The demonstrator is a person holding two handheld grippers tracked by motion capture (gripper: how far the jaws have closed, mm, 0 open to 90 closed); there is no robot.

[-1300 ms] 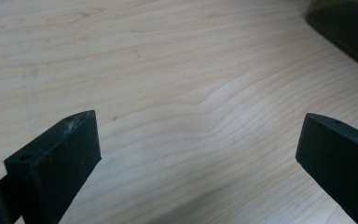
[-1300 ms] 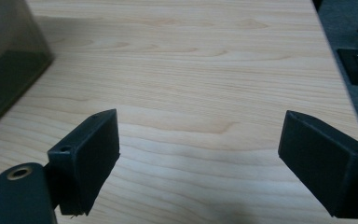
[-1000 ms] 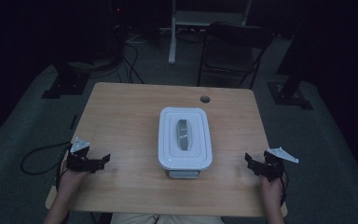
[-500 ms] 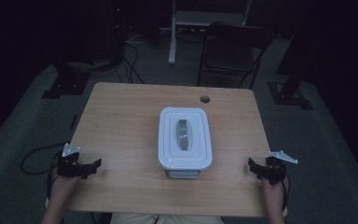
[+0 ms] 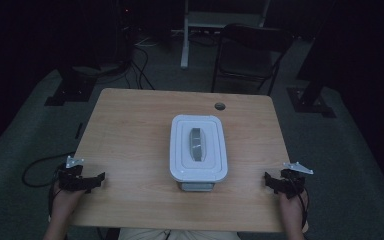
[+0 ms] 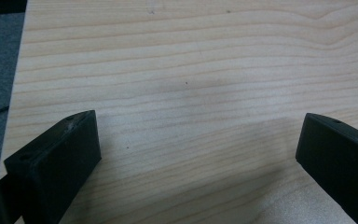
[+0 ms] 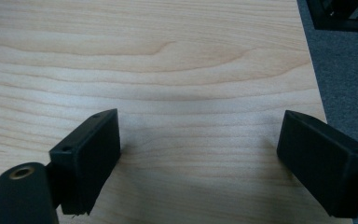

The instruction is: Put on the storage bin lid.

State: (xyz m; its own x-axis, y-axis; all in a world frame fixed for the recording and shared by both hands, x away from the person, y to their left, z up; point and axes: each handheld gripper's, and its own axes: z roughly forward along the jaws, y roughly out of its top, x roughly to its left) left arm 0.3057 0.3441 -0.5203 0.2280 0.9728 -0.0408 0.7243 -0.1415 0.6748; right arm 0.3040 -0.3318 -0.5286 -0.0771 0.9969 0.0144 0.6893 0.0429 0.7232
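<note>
High view: a lidded white container (image 5: 198, 146) sits at the centre of the table (image 5: 130, 125), well apart from the left gripper (image 5: 96, 180) and right gripper (image 5: 270, 181) at the near corners. Left gripper view, then right gripper view: each pair of jaws is spread wide over bare wood, holding nothing; both should probably approach level and meet opposite sides of the lid squarely.

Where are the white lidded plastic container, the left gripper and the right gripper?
white lidded plastic container (image 5: 198, 146): high view, lid top.
left gripper (image 5: 96, 181): high view, between fingertips.
right gripper (image 5: 270, 181): high view, between fingertips.
</note>
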